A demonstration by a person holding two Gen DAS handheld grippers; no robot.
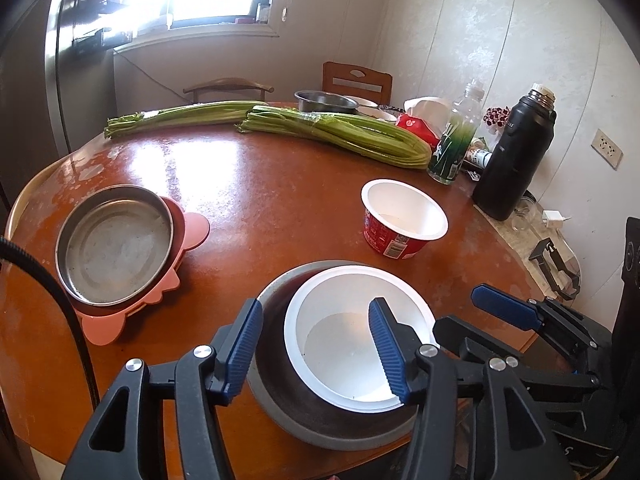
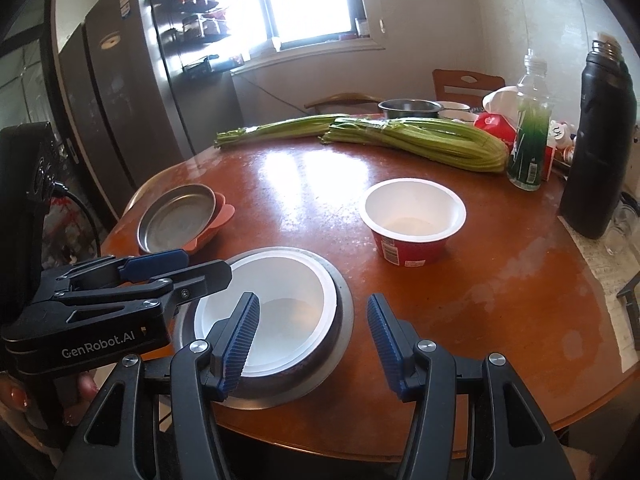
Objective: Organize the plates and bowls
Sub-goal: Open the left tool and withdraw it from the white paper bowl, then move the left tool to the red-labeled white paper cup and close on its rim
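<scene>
**Claw state.** The left claw [image 1: 316, 350] is released. Its jaws straddle the left side of a nested pair, with 1 finger inside the white bowl [image 1: 352, 344] and the other outside the steel bowl [image 1: 320, 428] that holds it. Neither pad visibly presses on a wall. The right claw [image 2: 312, 340] is also released and holds nothing. It hangs over the right side of the same pair, with 1 finger above the white bowl and the other beyond the steel rim.

**Task items.** The nested pair sits directly under both claws at the near edge of the table [image 1: 280, 200]. A red bowl [image 2: 412, 220] with a white inside stands alone ahead of the right claw, apart from the pair. A steel plate [image 1: 116, 244] rests on a pink plate [image 1: 192, 224] ahead and to the left of the left claw.

**Step in hand (judgement).** The bowls appear to be going into 1 stack, with the red bowl left to add.
- The left claw should rise straight up so that its inner finger does not drag the light white bowl out.
- The right claw is better placed for the red bowl. It should take the rim with 1 finger inside and clench gently, since the wall looks thin.
- The red bowl should then be lowered centred over the stack.

**Not verifiable.**
- The claw bodies hide the near rim of the steel bowl.
- Whether the left claw's inner finger touches the white bowl cannot be told.
- The pink plate is mostly covered.
- More dishes beyond the celery [image 1: 340, 136] are partly hidden.
</scene>
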